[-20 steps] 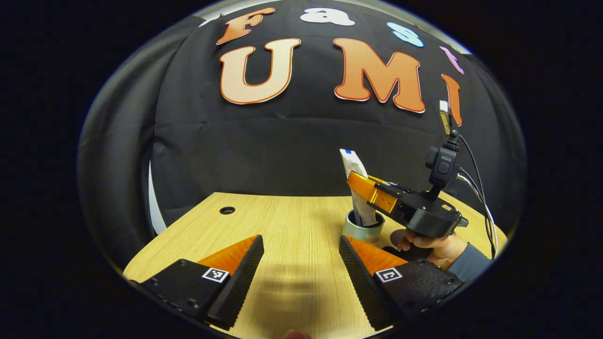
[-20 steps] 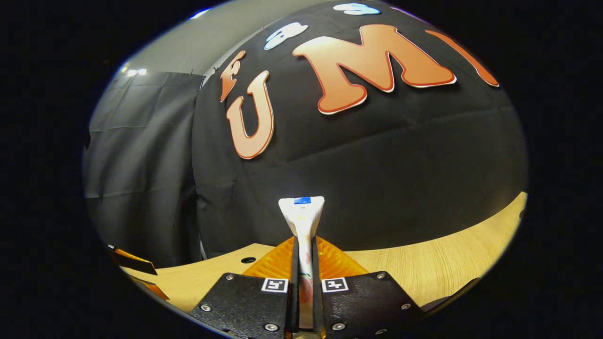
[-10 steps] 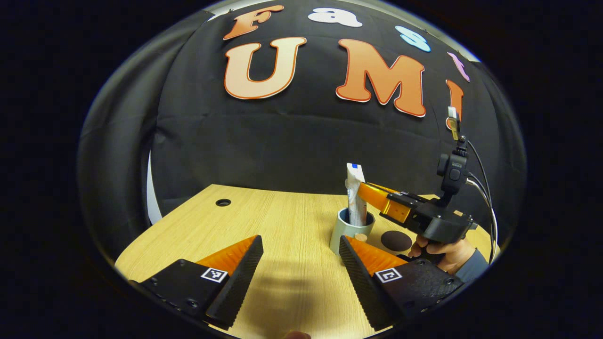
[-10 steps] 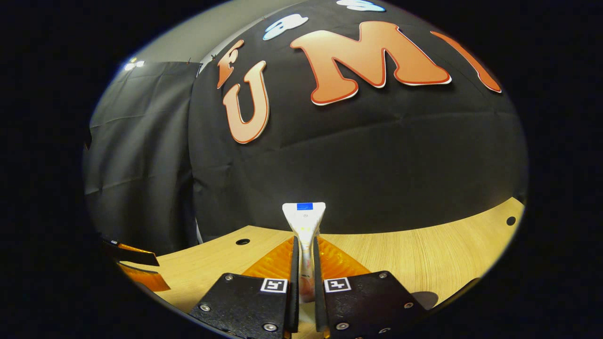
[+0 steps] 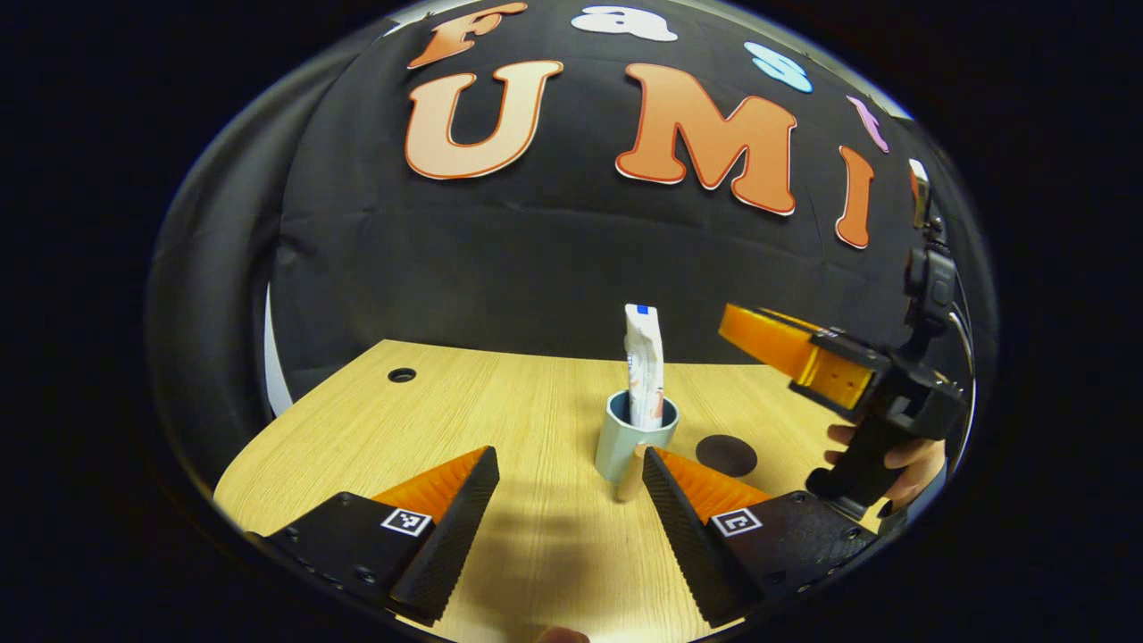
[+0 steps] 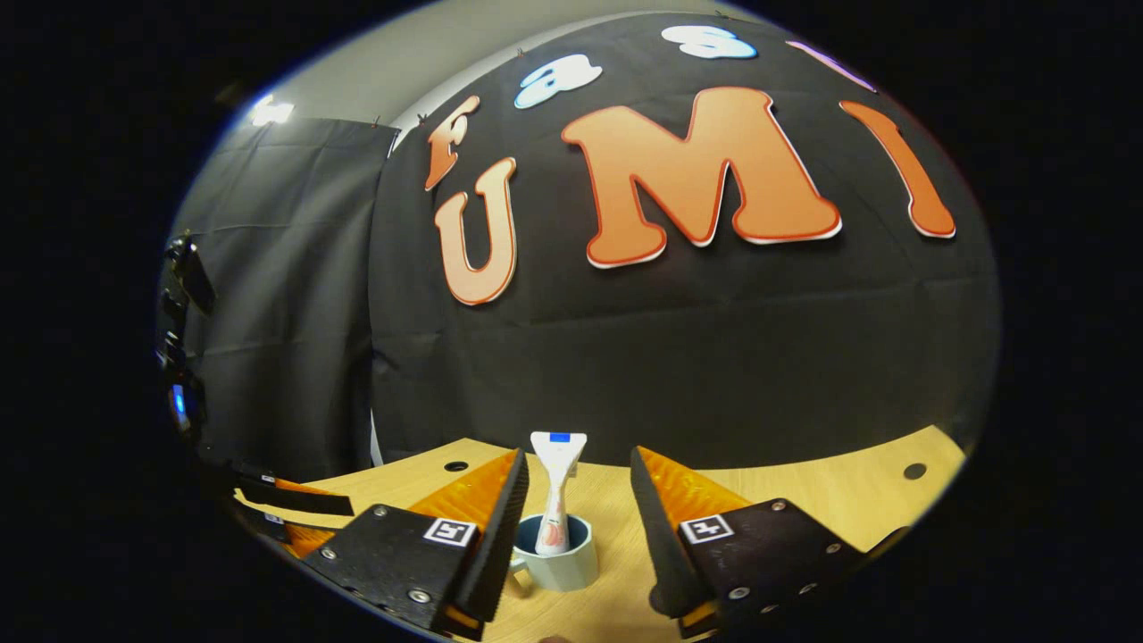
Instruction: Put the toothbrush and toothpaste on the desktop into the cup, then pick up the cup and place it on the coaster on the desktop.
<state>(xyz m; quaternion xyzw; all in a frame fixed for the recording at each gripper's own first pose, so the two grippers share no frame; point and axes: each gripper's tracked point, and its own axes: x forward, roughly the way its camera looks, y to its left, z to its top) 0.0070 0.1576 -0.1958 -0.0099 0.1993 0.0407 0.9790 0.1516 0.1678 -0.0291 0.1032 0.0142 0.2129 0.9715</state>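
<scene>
- The toothpaste [image 5: 643, 366] stands upright in the cup [image 5: 625, 442] on the bench [image 5: 500, 402].
- The right gripper [image 6: 579, 518] hovers above the cup, jaws spread and empty.
- The left gripper [image 5: 570, 509] sits low, jaws spread, near the cup.
- The coaster [image 5: 726, 455] lies just beside the cup.

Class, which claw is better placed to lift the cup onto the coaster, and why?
Probably the right. The right claw is open with the cup framed between its fingers, and the coaster lies on its side of the cup. The left claw, open, sits off-centre.
</scene>
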